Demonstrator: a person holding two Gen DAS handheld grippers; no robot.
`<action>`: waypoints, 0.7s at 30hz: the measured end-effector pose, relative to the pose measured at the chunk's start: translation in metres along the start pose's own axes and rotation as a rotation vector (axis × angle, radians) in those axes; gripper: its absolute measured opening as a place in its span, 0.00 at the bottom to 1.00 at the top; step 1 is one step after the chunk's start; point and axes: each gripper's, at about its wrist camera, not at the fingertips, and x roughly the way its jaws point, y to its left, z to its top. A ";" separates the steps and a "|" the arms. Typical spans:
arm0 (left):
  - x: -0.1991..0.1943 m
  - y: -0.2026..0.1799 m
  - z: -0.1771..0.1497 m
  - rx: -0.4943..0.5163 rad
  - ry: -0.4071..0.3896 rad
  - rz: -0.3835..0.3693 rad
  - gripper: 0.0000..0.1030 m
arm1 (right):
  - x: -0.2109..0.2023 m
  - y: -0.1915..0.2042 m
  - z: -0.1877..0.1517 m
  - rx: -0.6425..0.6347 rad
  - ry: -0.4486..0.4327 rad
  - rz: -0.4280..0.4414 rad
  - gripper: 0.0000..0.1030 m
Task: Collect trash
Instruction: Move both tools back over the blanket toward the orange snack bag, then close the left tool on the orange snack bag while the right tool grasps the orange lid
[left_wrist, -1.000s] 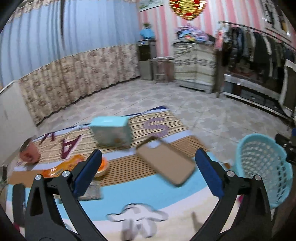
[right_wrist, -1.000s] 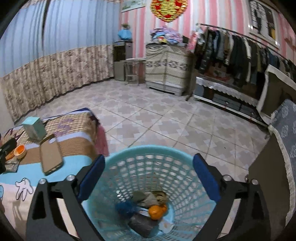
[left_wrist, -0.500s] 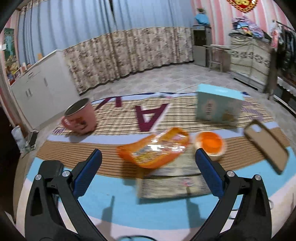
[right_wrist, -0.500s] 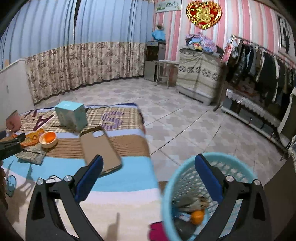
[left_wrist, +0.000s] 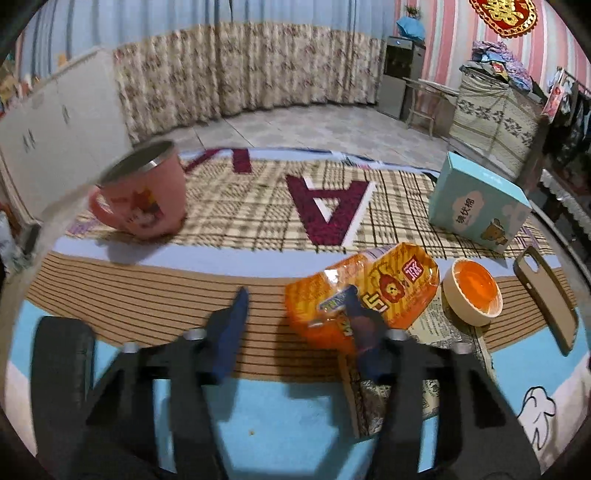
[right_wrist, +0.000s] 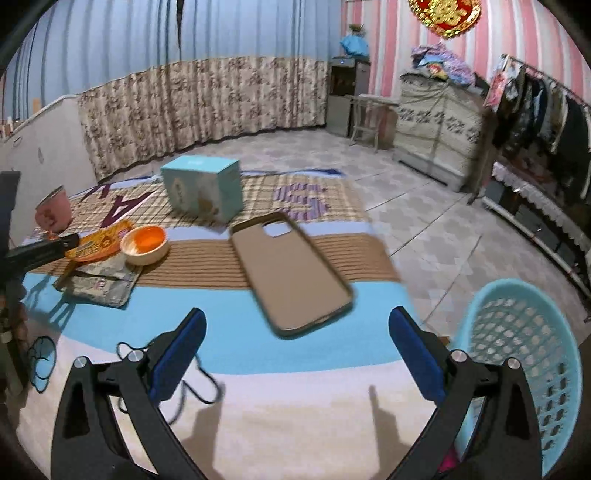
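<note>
Tongs (left_wrist: 295, 317) tilted downward, closing beside orange wrapper (left_wrist: 384, 288).

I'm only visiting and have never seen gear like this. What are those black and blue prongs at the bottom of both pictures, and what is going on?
They are two hand-held grippers, each with a camera looking along its fingers; a person carries one in each hand. The left gripper is closing around the edge of an orange snack wrapper, which is trash. Near it on the blanket are an orange bowl, a pink mug, a teal box and a phone case. The right gripper is open and empty, beside the blue basket.
</note>
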 end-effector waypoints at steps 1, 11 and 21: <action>0.002 0.002 0.001 -0.008 0.005 -0.013 0.31 | 0.003 0.004 0.003 -0.005 0.003 0.010 0.94; -0.017 0.014 0.006 0.008 -0.056 0.006 0.12 | 0.024 0.075 0.045 -0.169 -0.010 0.148 0.64; -0.034 0.049 0.011 -0.056 -0.084 0.019 0.12 | 0.066 0.134 0.062 -0.304 0.064 0.219 0.44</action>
